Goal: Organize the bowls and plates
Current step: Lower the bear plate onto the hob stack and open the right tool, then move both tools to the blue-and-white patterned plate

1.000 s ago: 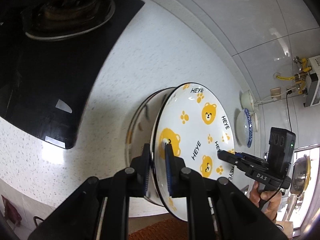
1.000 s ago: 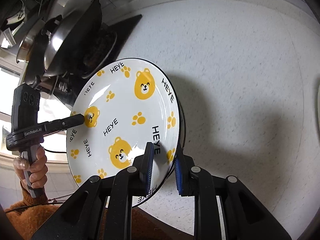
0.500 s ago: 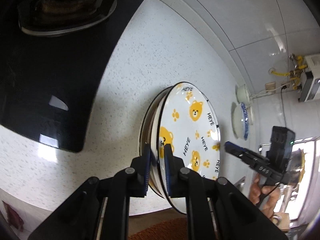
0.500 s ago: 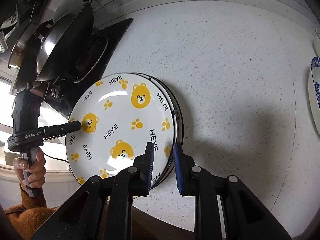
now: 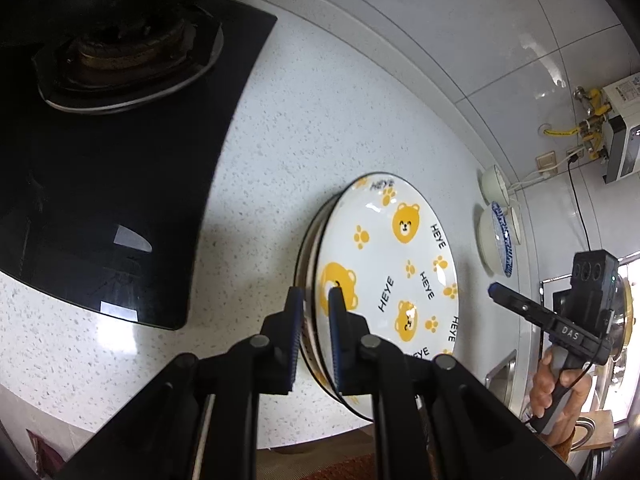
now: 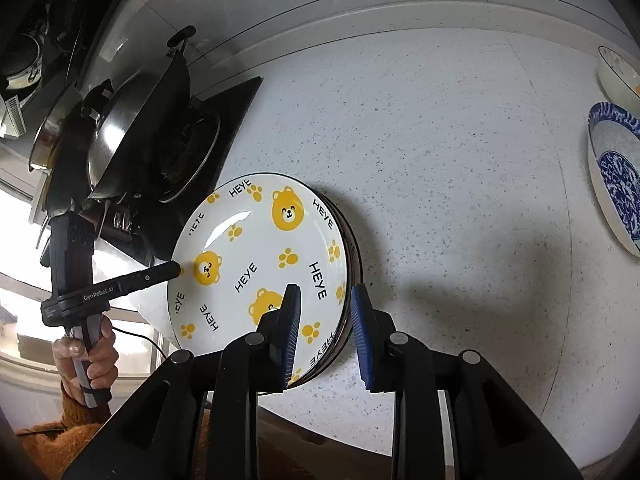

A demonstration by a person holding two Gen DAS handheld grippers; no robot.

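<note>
Bear plate on a plate stack, tongs at two rim points.
Left tongs (image 5: 314,312): pads narrowly apart astride the near rim of the bear plate (image 5: 400,264); whether clenched, cannot tell. Right tongs (image 6: 326,320): released, pads astride the same plate's rim. Bear plate tops a stack on the speckled bench (image 6: 440,140); stove (image 5: 112,160) beside the plate, blue-patterned bowl (image 6: 616,176) well apart from it.
</note>
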